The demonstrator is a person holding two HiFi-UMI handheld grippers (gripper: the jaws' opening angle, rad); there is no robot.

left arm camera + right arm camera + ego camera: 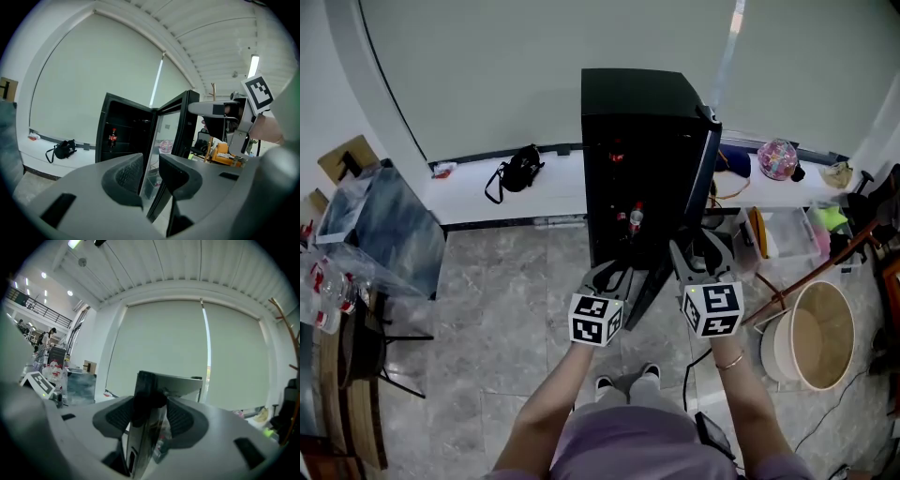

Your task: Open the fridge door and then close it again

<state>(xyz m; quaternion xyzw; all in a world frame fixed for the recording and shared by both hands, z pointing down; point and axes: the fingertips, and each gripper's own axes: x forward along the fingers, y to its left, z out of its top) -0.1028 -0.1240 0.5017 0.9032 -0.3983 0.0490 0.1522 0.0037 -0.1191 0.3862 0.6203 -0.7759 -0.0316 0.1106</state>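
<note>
floor (487,309): grey marble tile | back: pale roller blinds (487,66) — white ledge (555,193) below

The head view looks steeply down from above the person (628,441) onto the floor (516,300), with the left gripper (609,279) and right gripper (698,255) low in frame and the fridge (642,131) just beyond them. The left gripper view rides low, faces almost level and takes in the open fridge from a little way off, with the right gripper at its right side. The right gripper view sits hard against the fridge door (146,427), whose edge fills its centre, and faces the blind (164,338). All three views share the door. The head and left gripper views also share the black bag (520,169).
</note>
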